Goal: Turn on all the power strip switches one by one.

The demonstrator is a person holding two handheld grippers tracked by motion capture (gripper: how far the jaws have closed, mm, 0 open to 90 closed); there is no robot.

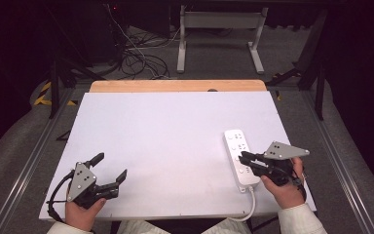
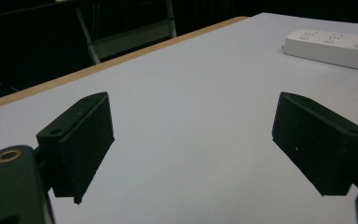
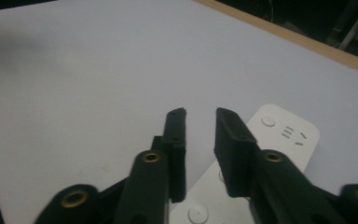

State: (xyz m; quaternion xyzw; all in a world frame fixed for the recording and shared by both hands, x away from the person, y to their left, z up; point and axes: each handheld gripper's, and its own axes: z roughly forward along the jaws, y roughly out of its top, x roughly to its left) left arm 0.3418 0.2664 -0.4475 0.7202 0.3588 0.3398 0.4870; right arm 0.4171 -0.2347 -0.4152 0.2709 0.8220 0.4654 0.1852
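White power strip [image 1: 240,156] lies on the white board [image 1: 175,146] at about four o'clock from the board's middle, near the right edge, with its long side running roughly from twelve to six o'clock. Its white cable [image 1: 250,207] leaves the near end and curves toward the seven o'clock direction, to the front edge of the board. The right gripper [image 1: 243,157] is held in the person's right hand [image 1: 285,187] and points toward nine o'clock, so its tips are over the middle part of the strip. In the right gripper view the two black jaws stand nearly together, with only a narrow gap between them, and nothing is caught in this gap; the strip [image 3: 279,140] is seen under and behind them, with a round button and socket slots on its far end. Whether the tips touch the strip's top surface I cannot tell. The grey three-cornered plate [image 1: 285,151] sits on top of this gripper. The left gripper [image 1: 109,168] is well apart from the strip, at about eight o'clock from the board's middle, close to the front left corner, and it is held in the left hand [image 1: 83,212]. It points toward about two o'clock. In the left gripper view its jaws are spread wide with only bare board between them, and the strip [image 2: 331,46] shows far off at the two o'clock corner of that view. A wooden table edge [image 1: 175,86] shows beyond the board at twelve o'clock.
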